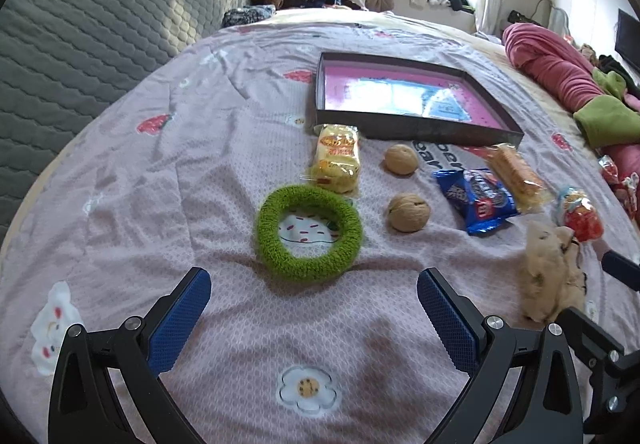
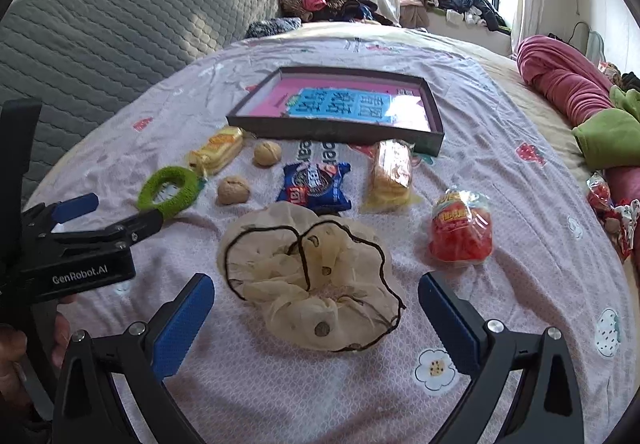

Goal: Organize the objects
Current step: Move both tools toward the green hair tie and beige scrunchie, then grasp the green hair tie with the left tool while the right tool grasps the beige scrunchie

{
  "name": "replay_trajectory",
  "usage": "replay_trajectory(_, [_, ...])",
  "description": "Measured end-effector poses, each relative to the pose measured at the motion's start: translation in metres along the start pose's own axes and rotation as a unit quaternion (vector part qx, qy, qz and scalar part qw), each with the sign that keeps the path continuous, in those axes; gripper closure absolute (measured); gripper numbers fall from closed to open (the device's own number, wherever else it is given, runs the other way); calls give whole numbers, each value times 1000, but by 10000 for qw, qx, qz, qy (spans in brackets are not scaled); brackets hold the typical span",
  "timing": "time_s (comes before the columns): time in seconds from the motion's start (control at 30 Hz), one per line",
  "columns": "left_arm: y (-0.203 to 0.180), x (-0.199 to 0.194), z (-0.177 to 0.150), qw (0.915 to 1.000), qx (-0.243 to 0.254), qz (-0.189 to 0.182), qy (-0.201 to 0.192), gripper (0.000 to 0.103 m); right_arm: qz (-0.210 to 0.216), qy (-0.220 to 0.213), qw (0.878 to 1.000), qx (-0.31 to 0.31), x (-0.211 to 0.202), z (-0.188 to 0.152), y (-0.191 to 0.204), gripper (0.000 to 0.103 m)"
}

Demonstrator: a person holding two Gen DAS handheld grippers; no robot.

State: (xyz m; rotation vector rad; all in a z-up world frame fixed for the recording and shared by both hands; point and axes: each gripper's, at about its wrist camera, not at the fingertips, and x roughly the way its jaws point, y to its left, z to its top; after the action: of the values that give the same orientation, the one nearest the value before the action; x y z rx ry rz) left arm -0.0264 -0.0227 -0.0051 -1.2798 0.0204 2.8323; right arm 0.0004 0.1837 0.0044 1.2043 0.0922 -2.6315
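Left gripper (image 1: 314, 298) held wide, empty, just short of the green ring (image 1: 309, 232) on the bedsheet (image 1: 160, 179). Right gripper (image 2: 316, 304) likewise wide, straddling the cream scrunchie (image 2: 312, 276) without contact. Walnuts (image 1: 408, 211), snack packets (image 2: 314, 185) lie before the tray (image 1: 408, 127).

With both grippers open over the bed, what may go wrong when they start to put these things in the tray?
The cream scrunchie is loose, thin fabric; the right gripper may pinch the bedsheet too. The walnuts are round and may roll on the soft sheet. The green ring touches the yellow snack pack, which may get dragged.
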Motion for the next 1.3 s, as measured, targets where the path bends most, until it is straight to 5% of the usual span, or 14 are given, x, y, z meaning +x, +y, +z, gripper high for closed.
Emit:
replay_trajectory(0.6, [0, 49, 19, 9991, 211, 327, 166, 2, -110, 386, 9991, 110, 38, 0, -1, 1])
replay_trajectory(0.67, [2, 53, 19, 9993, 188, 217, 228, 10, -137, 415, 9990, 78, 40, 1, 1, 6])
replay_trajectory(0.77, [4, 57, 17, 9993, 143, 107, 315, 36, -120, 439, 9989, 80, 42, 1, 3, 15])
replay_trajectory(0.9, [5, 56, 16, 9994, 88, -41, 343, 46, -77, 418, 9991, 93, 42, 2, 5, 27])
replay_trajectory(1.1, [4, 44, 16, 9992, 45, -331, 216, 76, 24, 332, 9994, 60, 35, 3, 8, 44])
replay_trajectory(1.3, [-2, 29, 14, 9971, 35, -762, 64, 80, 152, 227, 9995, 167, 27, 2, 7, 56])
